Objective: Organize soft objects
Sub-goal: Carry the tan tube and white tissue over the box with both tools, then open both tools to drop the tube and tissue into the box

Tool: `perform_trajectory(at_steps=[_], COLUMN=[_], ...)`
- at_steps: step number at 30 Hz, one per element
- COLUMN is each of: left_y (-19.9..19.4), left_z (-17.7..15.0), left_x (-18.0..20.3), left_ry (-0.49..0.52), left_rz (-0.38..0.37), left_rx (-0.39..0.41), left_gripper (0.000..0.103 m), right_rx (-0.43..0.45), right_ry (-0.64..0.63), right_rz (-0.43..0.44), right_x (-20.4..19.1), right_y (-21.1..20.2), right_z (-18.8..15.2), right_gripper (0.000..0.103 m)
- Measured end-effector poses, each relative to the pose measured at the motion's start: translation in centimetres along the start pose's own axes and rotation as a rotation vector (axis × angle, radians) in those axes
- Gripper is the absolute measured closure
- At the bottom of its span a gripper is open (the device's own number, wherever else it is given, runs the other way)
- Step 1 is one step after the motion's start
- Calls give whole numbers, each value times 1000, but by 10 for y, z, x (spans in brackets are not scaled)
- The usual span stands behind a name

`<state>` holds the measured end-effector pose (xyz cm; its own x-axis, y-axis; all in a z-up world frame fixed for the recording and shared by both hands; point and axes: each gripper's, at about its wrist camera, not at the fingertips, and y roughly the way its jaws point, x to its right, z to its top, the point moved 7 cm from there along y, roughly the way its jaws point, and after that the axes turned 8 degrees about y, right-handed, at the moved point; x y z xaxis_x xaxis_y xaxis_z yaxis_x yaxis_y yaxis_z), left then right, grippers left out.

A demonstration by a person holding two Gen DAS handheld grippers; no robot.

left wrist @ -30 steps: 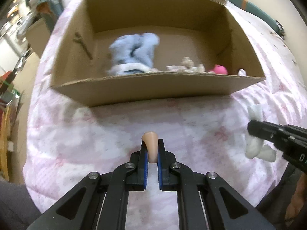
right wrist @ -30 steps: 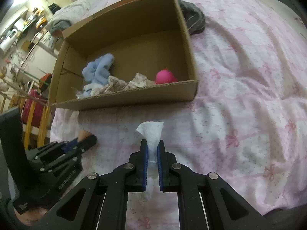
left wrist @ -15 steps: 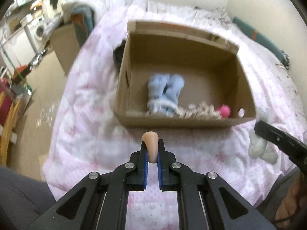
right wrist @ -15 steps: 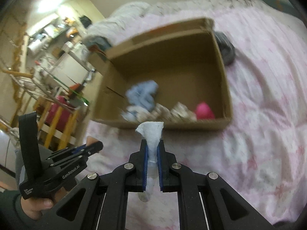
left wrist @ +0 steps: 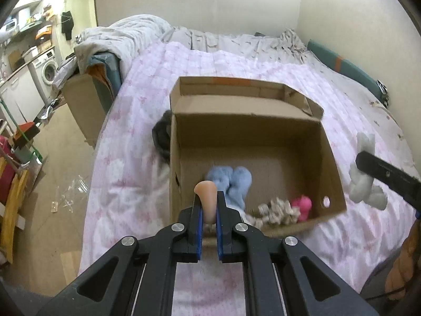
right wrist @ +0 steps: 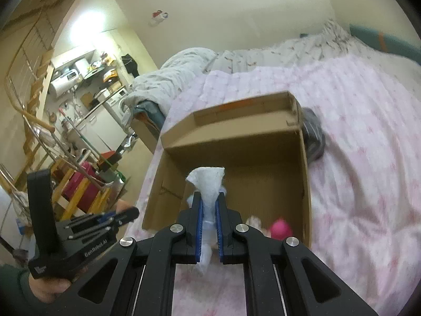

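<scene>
Gripping a peach-coloured soft piece [left wrist: 206, 194], my left gripper [left wrist: 208, 205] hangs above the cardboard box [left wrist: 263, 137] on the bed [left wrist: 126, 158]; my right gripper [right wrist: 209, 210] clamps a white fabric toy [right wrist: 208, 181]. Blue plush [left wrist: 231, 181] and pink toy [left wrist: 304, 205] lie inside.

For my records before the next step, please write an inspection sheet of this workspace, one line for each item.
Surface: pink floral quilt on a bed.
Job's things: open cardboard box holding blue plush, beige knotted fabric, pink ball.
Clutter: dark cloth beside the box.
Grippers: left gripper shut on peach soft piece; right gripper shut on white fluffy toy.
Cables: nothing seen.
Surroundings: washing machine, shelves.
</scene>
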<state>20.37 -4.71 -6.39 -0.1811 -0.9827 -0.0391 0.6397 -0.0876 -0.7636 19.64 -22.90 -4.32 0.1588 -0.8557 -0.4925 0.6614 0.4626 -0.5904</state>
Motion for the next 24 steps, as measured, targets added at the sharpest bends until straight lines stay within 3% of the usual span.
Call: perform_trajectory(at_steps=[9, 12, 17, 24], left_y=[36, 52, 70, 85], left_z=[27, 26, 18, 11], left_x=[-2, 5, 15, 22], left_ry=[21, 22, 58, 28], left_rz=[24, -23, 9, -38], left_rx=[-7, -25, -28, -71], left_gripper=[96, 95, 95, 95], right_rx=[-24, -33, -97, -114], right_ry=[-12, -3, 3, 42], right_rz=[-27, -36, -88, -118], right_x=[11, 18, 32, 46], right_y=[37, 47, 70, 77], right_z=[22, 19, 2, -3], right_gripper=[92, 92, 92, 92])
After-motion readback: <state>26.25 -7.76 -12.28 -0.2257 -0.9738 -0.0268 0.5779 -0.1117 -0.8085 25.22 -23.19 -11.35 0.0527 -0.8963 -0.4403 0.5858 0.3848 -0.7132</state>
